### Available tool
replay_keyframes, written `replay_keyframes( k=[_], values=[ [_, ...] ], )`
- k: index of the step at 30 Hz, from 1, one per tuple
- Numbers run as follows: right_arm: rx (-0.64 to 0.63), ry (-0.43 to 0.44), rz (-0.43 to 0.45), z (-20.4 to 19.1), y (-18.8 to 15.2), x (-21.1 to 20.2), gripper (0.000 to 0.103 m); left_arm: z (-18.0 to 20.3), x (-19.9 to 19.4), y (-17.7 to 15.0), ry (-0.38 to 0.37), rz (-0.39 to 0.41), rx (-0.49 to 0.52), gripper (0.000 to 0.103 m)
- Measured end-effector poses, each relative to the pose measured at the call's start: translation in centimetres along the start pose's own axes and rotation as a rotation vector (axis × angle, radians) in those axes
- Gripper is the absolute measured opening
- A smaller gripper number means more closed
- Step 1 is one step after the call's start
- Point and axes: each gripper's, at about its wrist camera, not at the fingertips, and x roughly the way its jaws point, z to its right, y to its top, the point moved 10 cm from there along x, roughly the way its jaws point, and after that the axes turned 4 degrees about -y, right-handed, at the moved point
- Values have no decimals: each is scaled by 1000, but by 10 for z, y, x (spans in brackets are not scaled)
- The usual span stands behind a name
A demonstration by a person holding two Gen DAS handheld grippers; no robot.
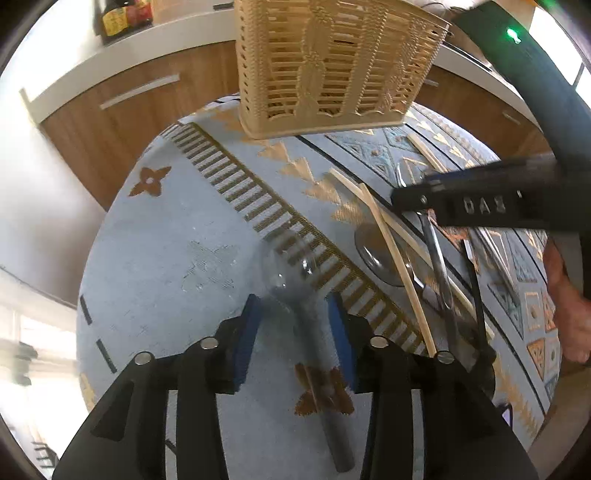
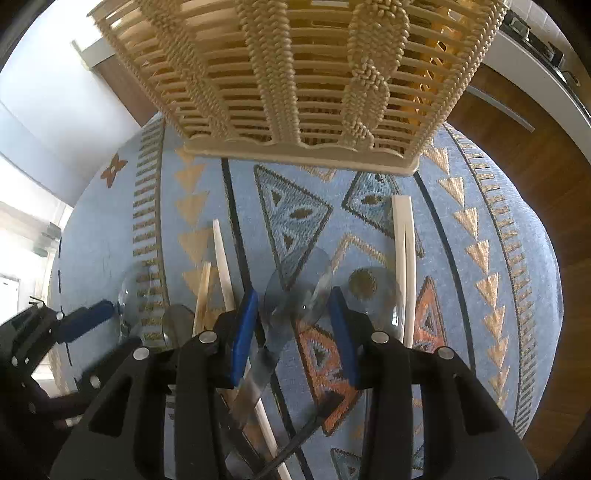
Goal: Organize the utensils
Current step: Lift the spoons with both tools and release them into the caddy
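Observation:
A beige slatted utensil basket (image 1: 332, 66) stands at the far side of the patterned blue cloth; it fills the top of the right wrist view (image 2: 295, 74). My left gripper (image 1: 295, 325) is open, its pads either side of a clear plastic spoon (image 1: 295, 291) lying on the cloth. My right gripper (image 2: 291, 325) is open over a clear grey spoon (image 2: 295, 291). More clear spoons (image 1: 380, 254), pale chopsticks (image 1: 395, 266) and a second pair of chopsticks (image 2: 404, 258) lie on the cloth. The right gripper body (image 1: 480, 199) shows in the left view.
The round table with the blue cloth (image 1: 166, 258) drops off at its edges. Wooden cabinets (image 1: 122, 122) and a white counter with bottles (image 1: 122, 18) stand behind. The left gripper (image 2: 74, 325) shows at the left of the right wrist view.

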Motion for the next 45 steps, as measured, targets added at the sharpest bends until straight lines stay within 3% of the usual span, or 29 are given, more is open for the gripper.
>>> replay_keyframes(
  k=[3, 5, 7, 10, 14, 16, 24, 29, 33, 39, 42, 45],
  values=[
    [-25, -27, -9, -3, 5, 3, 32, 3, 2, -1, 33, -34, 30, 38],
    [-44, -43, -1, -4, 7, 2, 32, 6, 2, -2, 92, -41, 58, 25],
    [-65, -52, 15, -6, 7, 2, 31, 11, 4, 0, 105, -48, 87, 10],
    [-78, -8, 52, -14, 2, -3, 30, 9, 1, 3, 103, -17, 61, 9],
    [-107, 30, 159, -14, -4, -30, 30, 4, -24, 15, 30, 142, -25, 9],
    [-120, 49, 242, -15, -3, -54, 30, 3, -51, 27, 4, 266, -56, 9],
    [-115, 129, 602, -8, 18, -180, 30, 13, -164, 91, -44, 702, -93, 9],
    [-75, 82, 792, 13, 52, -246, 30, 27, -218, 142, -90, 918, -102, 9],
    [-20, -27, 950, 40, 79, -288, 30, 36, -235, 176, -130, 1022, -135, 10],
    [76, -149, 1149, 75, 105, -321, 30, 50, -236, 211, -64, 1157, -148, 10],
    [98, -221, 1206, 90, 111, -318, 30, 55, -226, 222, 3, 1197, -129, 10],
    [110, -247, 1206, 103, 122, -299, 30, 59, -209, 230, 71, 1216, -105, 10]
  ],
)
